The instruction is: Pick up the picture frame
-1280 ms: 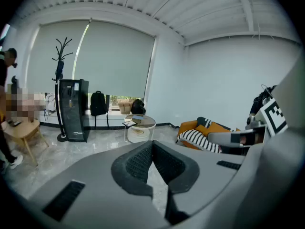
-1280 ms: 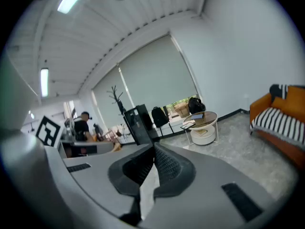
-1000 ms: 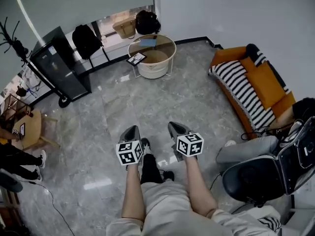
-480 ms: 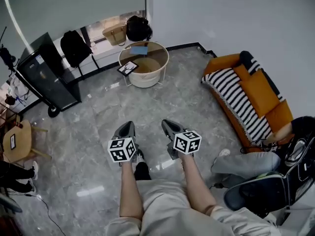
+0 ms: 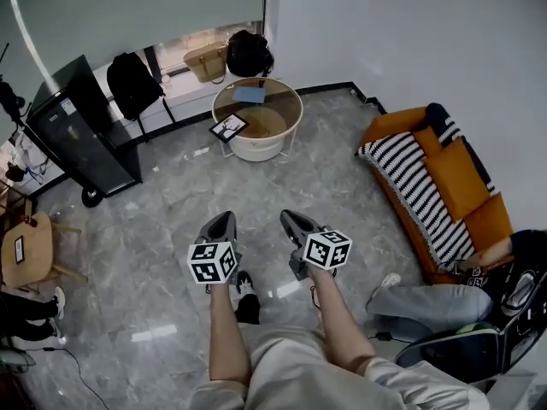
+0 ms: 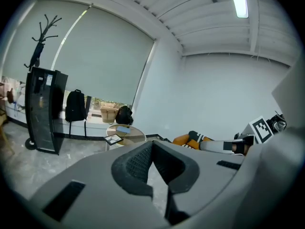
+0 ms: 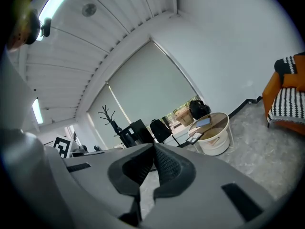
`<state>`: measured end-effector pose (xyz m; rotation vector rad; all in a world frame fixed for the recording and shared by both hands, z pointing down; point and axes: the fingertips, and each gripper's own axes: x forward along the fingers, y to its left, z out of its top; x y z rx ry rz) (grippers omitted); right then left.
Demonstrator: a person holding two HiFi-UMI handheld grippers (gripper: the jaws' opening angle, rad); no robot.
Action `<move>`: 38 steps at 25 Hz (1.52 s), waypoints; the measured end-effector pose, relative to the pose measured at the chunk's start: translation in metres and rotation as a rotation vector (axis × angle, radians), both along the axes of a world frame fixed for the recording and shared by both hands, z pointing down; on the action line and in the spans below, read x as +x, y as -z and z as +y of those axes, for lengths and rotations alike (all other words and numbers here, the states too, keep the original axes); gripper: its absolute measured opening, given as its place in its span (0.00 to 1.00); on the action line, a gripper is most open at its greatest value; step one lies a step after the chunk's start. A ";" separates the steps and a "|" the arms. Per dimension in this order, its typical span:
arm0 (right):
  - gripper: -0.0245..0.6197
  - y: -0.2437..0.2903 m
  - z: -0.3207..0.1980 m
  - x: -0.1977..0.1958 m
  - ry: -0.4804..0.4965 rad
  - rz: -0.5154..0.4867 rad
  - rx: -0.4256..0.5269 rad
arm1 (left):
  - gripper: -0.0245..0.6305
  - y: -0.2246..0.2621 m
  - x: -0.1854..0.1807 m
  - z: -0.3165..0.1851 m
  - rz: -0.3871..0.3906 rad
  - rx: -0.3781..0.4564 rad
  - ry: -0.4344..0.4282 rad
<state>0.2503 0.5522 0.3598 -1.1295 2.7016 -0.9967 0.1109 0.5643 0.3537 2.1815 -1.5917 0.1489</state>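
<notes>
The picture frame (image 5: pixel 228 127) is small with a dark border and lies at the left rim of a round glass-topped table (image 5: pixel 289 114) at the far side of the room. It also shows in the left gripper view (image 6: pixel 114 139) and the right gripper view (image 7: pixel 194 138). My left gripper (image 5: pixel 220 224) and right gripper (image 5: pixel 291 221) are held side by side over the grey floor, well short of the table. Both are shut with nothing between their jaws, as the left gripper view (image 6: pixel 152 143) and right gripper view (image 7: pixel 154 146) show.
A blue book (image 5: pixel 249 95) lies on the table. Behind it are a black bag (image 5: pixel 249 54), a tan bag (image 5: pixel 205 61) and a backpack (image 5: pixel 133 84). A black cabinet (image 5: pixel 77 131) stands left, an orange sofa (image 5: pixel 444 186) right, a chair (image 5: pixel 461 357) near right.
The person has walked towards the table. The table and frame sit nearer and more central in the head view. Both grippers stay shut and side by side.
</notes>
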 end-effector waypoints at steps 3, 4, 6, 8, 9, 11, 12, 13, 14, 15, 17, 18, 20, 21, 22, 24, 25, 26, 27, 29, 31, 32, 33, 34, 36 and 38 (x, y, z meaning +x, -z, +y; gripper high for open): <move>0.09 -0.008 -0.016 -0.004 -0.028 0.001 -0.028 | 0.07 -0.005 -0.008 -0.014 -0.003 -0.010 -0.009; 0.09 -0.009 -0.023 -0.008 -0.039 -0.002 -0.038 | 0.07 -0.005 -0.014 -0.020 0.015 -0.003 -0.005; 0.09 -0.010 -0.039 -0.021 -0.044 0.001 -0.046 | 0.07 0.001 -0.027 -0.037 0.065 0.035 0.000; 0.09 -0.013 -0.054 -0.037 -0.038 0.015 -0.053 | 0.07 0.006 -0.041 -0.053 0.091 0.068 -0.001; 0.09 -0.014 -0.060 -0.044 -0.035 0.018 -0.058 | 0.07 0.008 -0.049 -0.061 0.096 0.076 0.002; 0.09 -0.013 -0.076 -0.058 -0.035 0.018 -0.060 | 0.07 0.012 -0.062 -0.078 0.094 0.087 0.009; 0.09 -0.012 -0.084 -0.064 -0.035 0.020 -0.057 | 0.07 0.013 -0.068 -0.086 0.088 0.091 0.011; 0.09 -0.011 -0.091 -0.070 -0.033 0.023 -0.054 | 0.07 0.013 -0.074 -0.093 0.081 0.093 0.013; 0.09 -0.010 -0.098 -0.077 -0.030 0.025 -0.051 | 0.07 0.011 -0.079 -0.100 0.075 0.091 0.015; 0.09 -0.008 -0.104 -0.083 -0.030 0.022 -0.046 | 0.07 0.009 -0.085 -0.106 0.073 0.086 0.016; 0.09 -0.003 -0.113 -0.091 -0.045 -0.016 -0.029 | 0.07 0.003 -0.096 -0.115 0.072 0.071 0.018; 0.09 0.002 -0.116 -0.093 -0.056 -0.048 -0.016 | 0.07 0.000 -0.101 -0.119 0.073 0.064 0.018; 0.09 0.009 -0.123 -0.095 -0.068 -0.088 0.007 | 0.07 -0.003 -0.110 -0.126 0.085 0.057 0.023; 0.09 0.011 -0.127 -0.095 -0.071 -0.085 0.014 | 0.07 -0.004 -0.114 -0.129 0.094 0.055 0.027; 0.09 0.011 -0.130 -0.094 -0.074 -0.075 0.018 | 0.07 -0.006 -0.117 -0.131 0.101 0.051 0.030; 0.09 0.010 -0.136 -0.091 -0.088 -0.058 0.020 | 0.07 -0.012 -0.121 -0.133 0.106 0.036 0.028; 0.09 0.010 -0.138 -0.089 -0.100 -0.050 0.023 | 0.07 -0.015 -0.124 -0.134 0.106 0.028 0.026; 0.09 0.009 -0.140 -0.088 -0.113 -0.038 0.030 | 0.07 -0.018 -0.127 -0.136 0.105 0.020 0.026; 0.09 0.007 -0.142 -0.089 -0.120 -0.027 0.037 | 0.07 -0.021 -0.130 -0.139 0.105 0.013 0.029; 0.09 0.004 -0.145 -0.093 -0.113 -0.008 0.051 | 0.07 -0.026 -0.134 -0.148 0.121 0.004 0.033; 0.09 -0.001 -0.151 -0.097 -0.109 0.033 0.067 | 0.07 -0.028 -0.135 -0.158 0.139 0.002 0.031; 0.09 -0.002 -0.156 -0.095 -0.122 0.059 0.080 | 0.07 -0.029 -0.134 -0.163 0.127 0.002 0.031; 0.09 -0.001 -0.162 -0.092 -0.139 0.074 0.095 | 0.07 -0.030 -0.134 -0.168 0.100 0.003 0.032; 0.09 0.002 -0.169 -0.089 -0.154 0.071 0.109 | 0.07 -0.030 -0.133 -0.174 0.072 0.005 0.035; 0.09 0.011 -0.183 -0.086 -0.161 0.022 0.127 | 0.07 -0.026 -0.132 -0.185 0.056 0.015 0.039; 0.09 0.021 -0.196 -0.089 -0.150 -0.047 0.131 | 0.07 -0.022 -0.133 -0.196 0.073 0.024 0.037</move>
